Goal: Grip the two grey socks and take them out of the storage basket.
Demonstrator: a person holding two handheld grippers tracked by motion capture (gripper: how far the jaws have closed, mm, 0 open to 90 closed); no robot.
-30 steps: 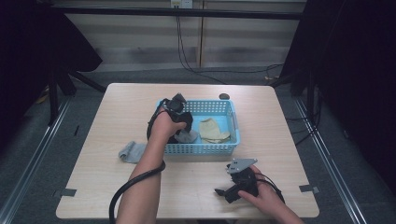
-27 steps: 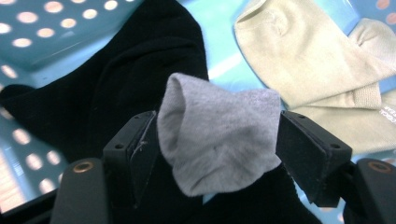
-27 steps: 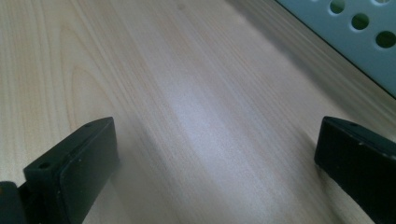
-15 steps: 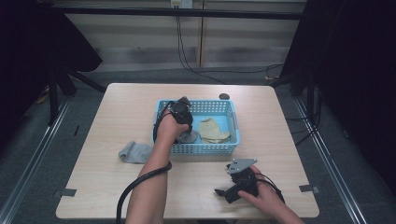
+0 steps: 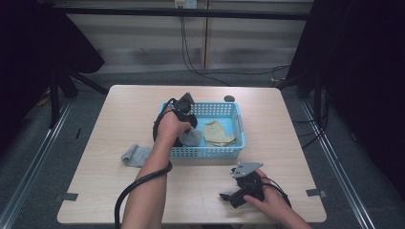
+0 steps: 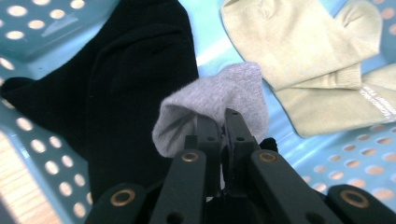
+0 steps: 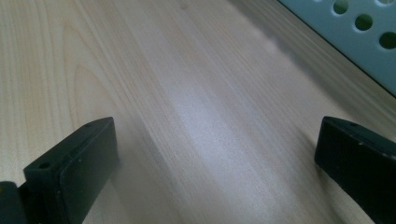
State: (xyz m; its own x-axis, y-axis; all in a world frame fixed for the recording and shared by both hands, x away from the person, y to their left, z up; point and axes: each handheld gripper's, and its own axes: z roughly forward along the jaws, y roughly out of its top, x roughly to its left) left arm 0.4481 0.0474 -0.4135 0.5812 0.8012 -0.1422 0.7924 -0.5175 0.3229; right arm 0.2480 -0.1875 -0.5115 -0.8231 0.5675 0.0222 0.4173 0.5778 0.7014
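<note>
Over the blue perforated plastic basket [image 5: 239,125] on the pale wooden desk [image 5: 119,109], the left gripper [image 6: 218,122] had just been closing, and its jaws now pinched a fold of the soft grey sock [image 6: 219,100] inside the basket, beside a black sock [image 6: 116,93] and a pair of beige socks [image 6: 308,60]. That grip looked ready for a lift out. A second grey sock [image 5: 136,155] lay on the desk just outside. Nearer the edge, the right gripper [image 7: 215,154] rested with jaws wide and nothing between them.
</note>
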